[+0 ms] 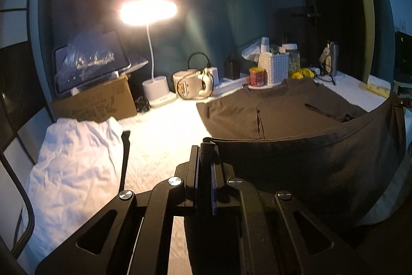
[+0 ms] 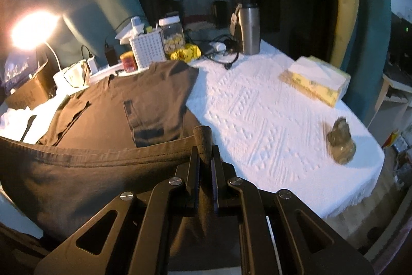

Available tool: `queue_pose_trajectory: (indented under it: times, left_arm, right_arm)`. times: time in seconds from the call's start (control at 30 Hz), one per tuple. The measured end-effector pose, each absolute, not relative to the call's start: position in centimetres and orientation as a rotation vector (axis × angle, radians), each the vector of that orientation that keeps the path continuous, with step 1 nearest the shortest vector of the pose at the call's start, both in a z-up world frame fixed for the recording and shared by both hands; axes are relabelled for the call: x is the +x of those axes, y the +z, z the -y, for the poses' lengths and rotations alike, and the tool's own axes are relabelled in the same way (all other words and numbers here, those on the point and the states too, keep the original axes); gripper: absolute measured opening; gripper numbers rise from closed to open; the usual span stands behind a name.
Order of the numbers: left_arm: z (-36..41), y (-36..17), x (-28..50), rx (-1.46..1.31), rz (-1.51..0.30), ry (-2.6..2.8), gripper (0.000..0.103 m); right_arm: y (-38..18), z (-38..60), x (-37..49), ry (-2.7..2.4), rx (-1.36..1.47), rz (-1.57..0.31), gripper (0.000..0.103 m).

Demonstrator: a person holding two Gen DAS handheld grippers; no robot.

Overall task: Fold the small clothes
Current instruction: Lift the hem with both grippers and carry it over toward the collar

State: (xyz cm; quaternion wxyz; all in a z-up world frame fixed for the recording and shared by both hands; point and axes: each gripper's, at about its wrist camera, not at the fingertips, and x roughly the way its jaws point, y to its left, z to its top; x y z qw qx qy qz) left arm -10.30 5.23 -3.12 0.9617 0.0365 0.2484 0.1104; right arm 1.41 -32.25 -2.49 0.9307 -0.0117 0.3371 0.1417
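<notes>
Nearest the lens, our left gripper (image 1: 205,153) has its jaws clamped on one bottom corner of the brown T-shirt (image 1: 278,110), and our right gripper (image 2: 205,146) pinches the other corner the same way. Between them the hem (image 2: 108,156) hangs taut and lifted off the bench (image 2: 270,120); the rest of the shirt lies flat on the white cloth, collar toward the basket (image 2: 148,49) and lamp (image 1: 148,10) at the far side. Its long axis runs away from us, hem near, neck far. We judge this the first fold, bottom up toward the collar. The next move calls for carrying both corners forward evenly, keeping the hem level. A white garment (image 1: 74,161) waits at left.
</notes>
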Motion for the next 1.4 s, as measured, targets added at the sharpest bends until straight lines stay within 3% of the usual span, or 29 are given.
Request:
queue_pose_trajectory:
  times: [0.7,1.4]
  left_arm:
    - [-7.2,-0.5,-3.6,0.02,-0.394,0.196,0.006]
    - [-10.0,-0.4,3.7,0.036,-0.414,0.209,0.006]
  right_arm:
    - [2.3,30.6,7.3,0.306,-0.009,-0.574,0.009]
    - [2.4,28.3,14.4,0.344,-0.032,-0.554,0.009]
